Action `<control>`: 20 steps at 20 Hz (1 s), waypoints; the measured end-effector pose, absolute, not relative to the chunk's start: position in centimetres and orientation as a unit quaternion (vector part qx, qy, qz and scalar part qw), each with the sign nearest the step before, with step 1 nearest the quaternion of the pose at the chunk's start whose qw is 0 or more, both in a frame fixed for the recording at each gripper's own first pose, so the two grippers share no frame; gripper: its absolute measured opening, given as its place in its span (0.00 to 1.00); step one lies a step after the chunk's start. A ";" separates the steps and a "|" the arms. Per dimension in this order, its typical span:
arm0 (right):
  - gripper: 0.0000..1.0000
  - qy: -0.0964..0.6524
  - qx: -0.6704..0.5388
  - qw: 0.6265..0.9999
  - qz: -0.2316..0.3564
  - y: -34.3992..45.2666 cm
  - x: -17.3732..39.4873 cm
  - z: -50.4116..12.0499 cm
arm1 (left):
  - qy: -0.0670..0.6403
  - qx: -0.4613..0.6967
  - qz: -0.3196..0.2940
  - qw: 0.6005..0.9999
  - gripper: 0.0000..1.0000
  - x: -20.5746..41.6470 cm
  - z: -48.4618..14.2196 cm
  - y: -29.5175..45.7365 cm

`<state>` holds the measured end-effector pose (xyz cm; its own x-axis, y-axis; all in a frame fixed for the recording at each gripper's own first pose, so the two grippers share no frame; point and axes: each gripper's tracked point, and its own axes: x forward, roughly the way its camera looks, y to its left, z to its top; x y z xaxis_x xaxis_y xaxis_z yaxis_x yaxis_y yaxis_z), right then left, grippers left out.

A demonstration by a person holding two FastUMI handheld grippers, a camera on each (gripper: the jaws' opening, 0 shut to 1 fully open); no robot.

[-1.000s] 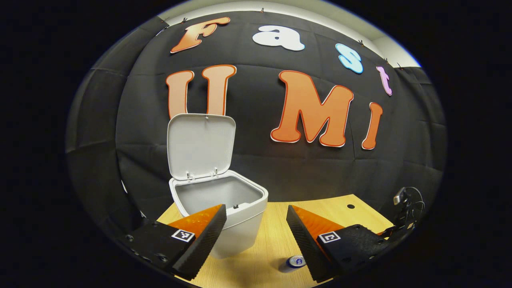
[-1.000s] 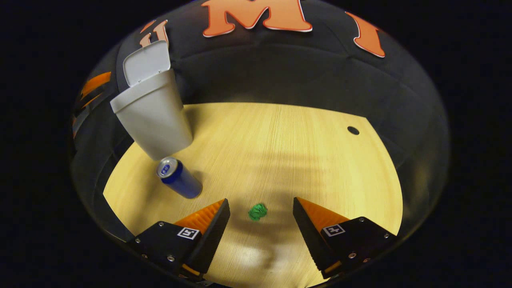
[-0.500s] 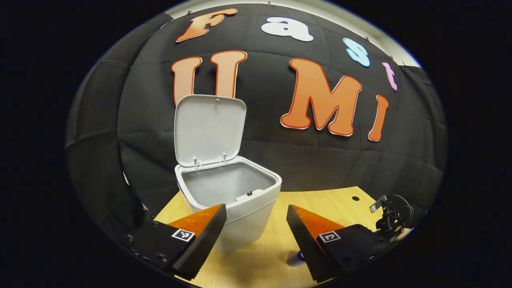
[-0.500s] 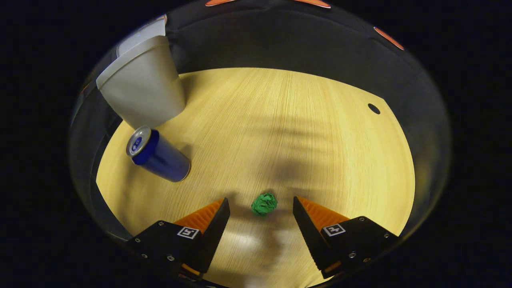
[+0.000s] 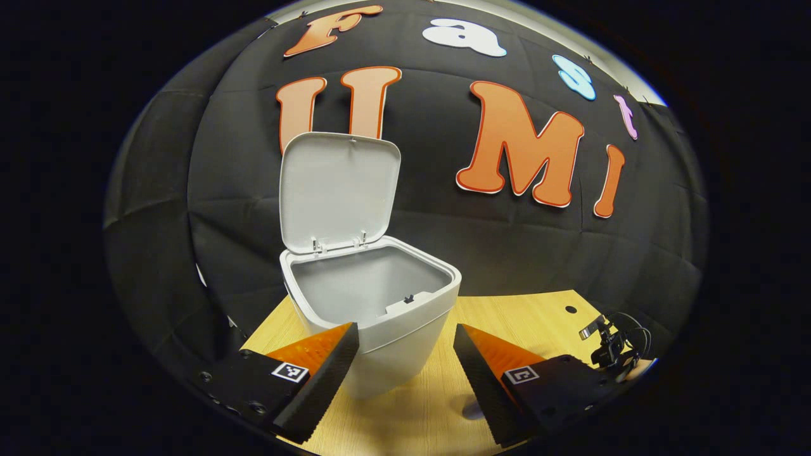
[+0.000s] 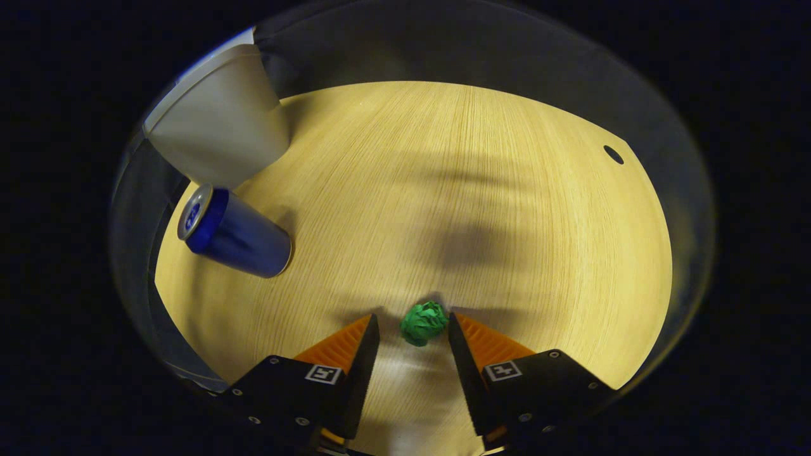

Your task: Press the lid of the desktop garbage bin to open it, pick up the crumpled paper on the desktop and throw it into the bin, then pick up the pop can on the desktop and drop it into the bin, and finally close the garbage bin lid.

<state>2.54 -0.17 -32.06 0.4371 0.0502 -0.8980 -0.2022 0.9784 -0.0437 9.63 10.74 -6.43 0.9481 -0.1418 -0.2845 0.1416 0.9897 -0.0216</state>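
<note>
The white bin [image 5: 386, 335] stands with its lid [image 5: 339, 190] swung up and its inside bare. My left gripper [image 5: 405, 354] hovers open just in front of the bin, holding nothing. A green crumpled paper ball [image 6: 423, 323] lies on the wooden desktop [image 6: 475, 190]. My right gripper [image 6: 412, 324] is low over the desktop, its fingertips on either side of the ball. The right fingertip is at the ball's edge, and a small gap remains on the left. The blue pop can [image 6: 237, 231] sits beside the bin [image 6: 218, 133], left of the paper.
A small round hole [image 6: 613, 154] sits near the desktop's far right corner. The black cloth wall rises close behind the bin. The other gripper [image 5: 611, 348] is low at the right over the desktop edge.
My right gripper has dropped toward the desktop, and its fingers have narrowed around the green paper. The left gripper has drifted slightly, so the bin now sits larger and more central in its view.
</note>
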 end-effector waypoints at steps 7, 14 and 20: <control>0.35 0.533 -0.058 0.840 0.087 0.3 2.8 -32.0 | 0.146 -0.001 -0.074 0.986 0.96 9.7 -6.7 10.5; 0.19 0.524 -0.063 0.844 0.090 0.7 2.9 -31.4 | 0.143 -0.007 -0.076 0.987 0.96 8.9 -6.3 10.3; 0.16 0.489 -0.047 0.867 0.085 0.8 3.6 -28.5 | 0.132 -0.005 -0.080 0.988 0.96 7.9 -5.3 10.1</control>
<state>3.64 0.85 -28.51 0.5072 0.1015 -0.8559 -0.1927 0.9813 0.0022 7.93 10.12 -5.34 0.9523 -0.1602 -0.2598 0.1574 0.9870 -0.0316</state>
